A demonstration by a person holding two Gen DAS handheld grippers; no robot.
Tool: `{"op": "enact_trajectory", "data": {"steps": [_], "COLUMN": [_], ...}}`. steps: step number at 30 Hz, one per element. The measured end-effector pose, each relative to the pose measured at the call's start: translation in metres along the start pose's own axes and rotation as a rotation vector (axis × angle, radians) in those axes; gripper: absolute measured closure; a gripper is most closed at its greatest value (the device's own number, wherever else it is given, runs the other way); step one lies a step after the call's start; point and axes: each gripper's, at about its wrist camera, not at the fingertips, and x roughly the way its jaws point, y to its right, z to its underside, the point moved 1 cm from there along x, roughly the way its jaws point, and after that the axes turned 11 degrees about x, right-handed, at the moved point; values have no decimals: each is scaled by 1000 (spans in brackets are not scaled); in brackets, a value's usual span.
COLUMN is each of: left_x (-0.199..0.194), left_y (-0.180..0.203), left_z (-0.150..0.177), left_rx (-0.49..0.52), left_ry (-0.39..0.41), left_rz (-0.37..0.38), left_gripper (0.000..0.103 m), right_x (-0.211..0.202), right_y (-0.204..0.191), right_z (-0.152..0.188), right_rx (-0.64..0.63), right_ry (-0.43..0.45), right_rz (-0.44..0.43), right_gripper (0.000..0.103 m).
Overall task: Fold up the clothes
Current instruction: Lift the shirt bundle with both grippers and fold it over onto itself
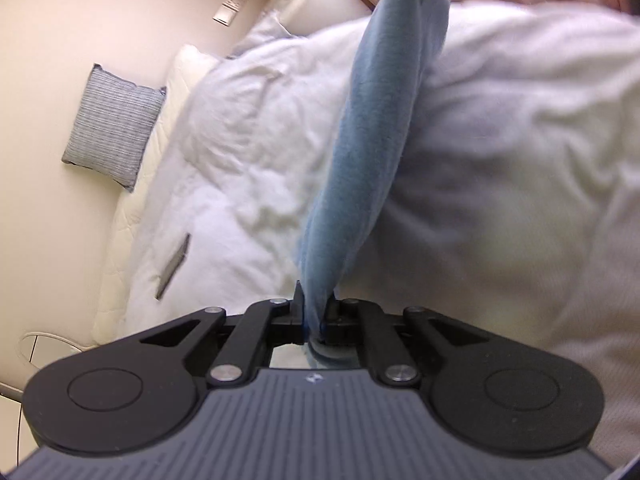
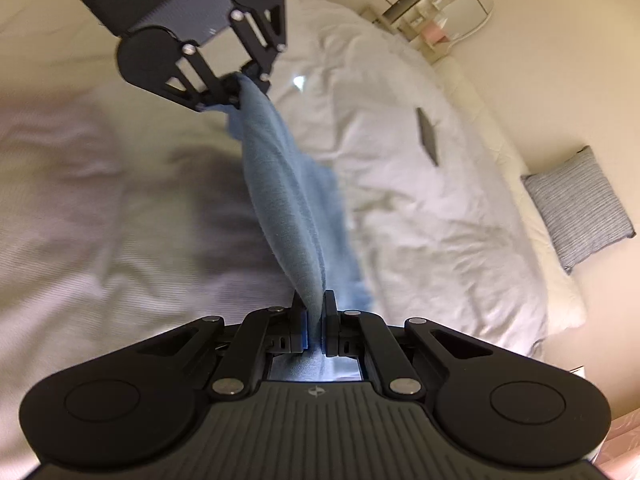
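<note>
A light blue garment (image 1: 372,128) hangs stretched between my two grippers above a bed. My left gripper (image 1: 316,308) is shut on one end of it. In the right wrist view my right gripper (image 2: 314,312) is shut on the other end of the blue garment (image 2: 288,200), and the left gripper (image 2: 240,84) shows at the top, clamped on the far end. The cloth is bunched into a narrow band and lifted off the bed. The right gripper is only a dark edge at the top of the left wrist view.
A rumpled white duvet (image 1: 248,152) covers the bed below. A grey striped cushion (image 1: 112,124) leans on the cream wall. A dark flat object (image 2: 427,136) lies on the duvet. A mirror and shelves (image 2: 448,12) stand past the bed.
</note>
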Motion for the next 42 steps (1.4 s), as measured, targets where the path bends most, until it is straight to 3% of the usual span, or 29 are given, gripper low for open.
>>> {"op": "enact_trajectory", "data": {"steps": [7,14,19,24,28,34,38,42], "left_x": [1,75,161,214,245,312,314,309], "left_y": [-79,-159,-227,-268,-234,-110,-65,-58], "left_z": [-44,-87,-106,-110,-109,-110,-115,-110], "left_rx": [-55,-52,-85,-109,-121,-148,-159,-161], "left_ry": [27,11,-39,-89,-136,-229,-250,-276], "left_rz": [-6,-27,-79,-123,-68,133,123,90], "left_gripper": [99,99,99,99,99,98,96,91], "right_x": [-22,-7,55,118,159,247,281,279], "right_y": [87,183,275,364,386,331,288,276], "right_z": [-18,-22,-21,-36,-27,41,87,108], "right_rx": [-25,-18,-41,-110,-142,-193,-275,-282], "right_ry": [35,48,98,219,266,150,81,77], "right_rz": [25,17,35,111,80,-82,-150,-146], "right_gripper": [101,101,101,101,100,100,100,96]}}
